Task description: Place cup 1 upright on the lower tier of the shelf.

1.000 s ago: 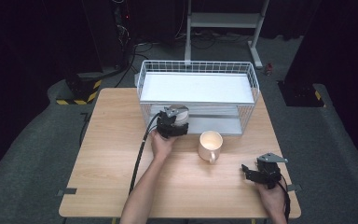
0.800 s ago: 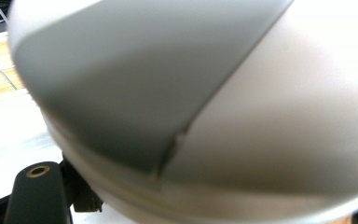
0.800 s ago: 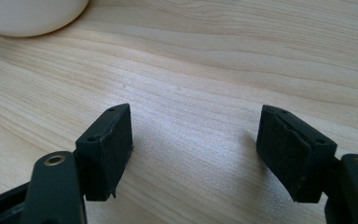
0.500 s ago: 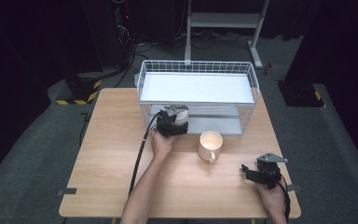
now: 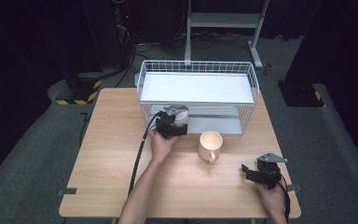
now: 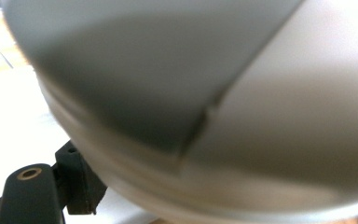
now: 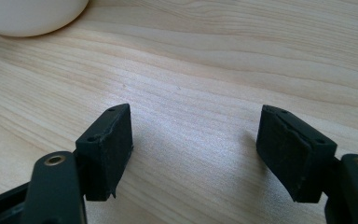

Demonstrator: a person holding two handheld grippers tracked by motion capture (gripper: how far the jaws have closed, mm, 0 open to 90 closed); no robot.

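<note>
One wooden table [image 5: 107,154]. One white wire rack [image 5: 198,77] with two shelves, standing at the table's far edge. One cream mug [image 5: 210,145] near the table's centre, just in front of the rack. One pale round dish [image 6: 223,107], seen close and blurred in the left gripper view, at the rack's lower shelf. Two handheld grippers: left gripper [image 5: 171,122] at the rack's front, right gripper [image 5: 261,172] near the table's near right corner. Two forearms entering from the near edge.
</note>
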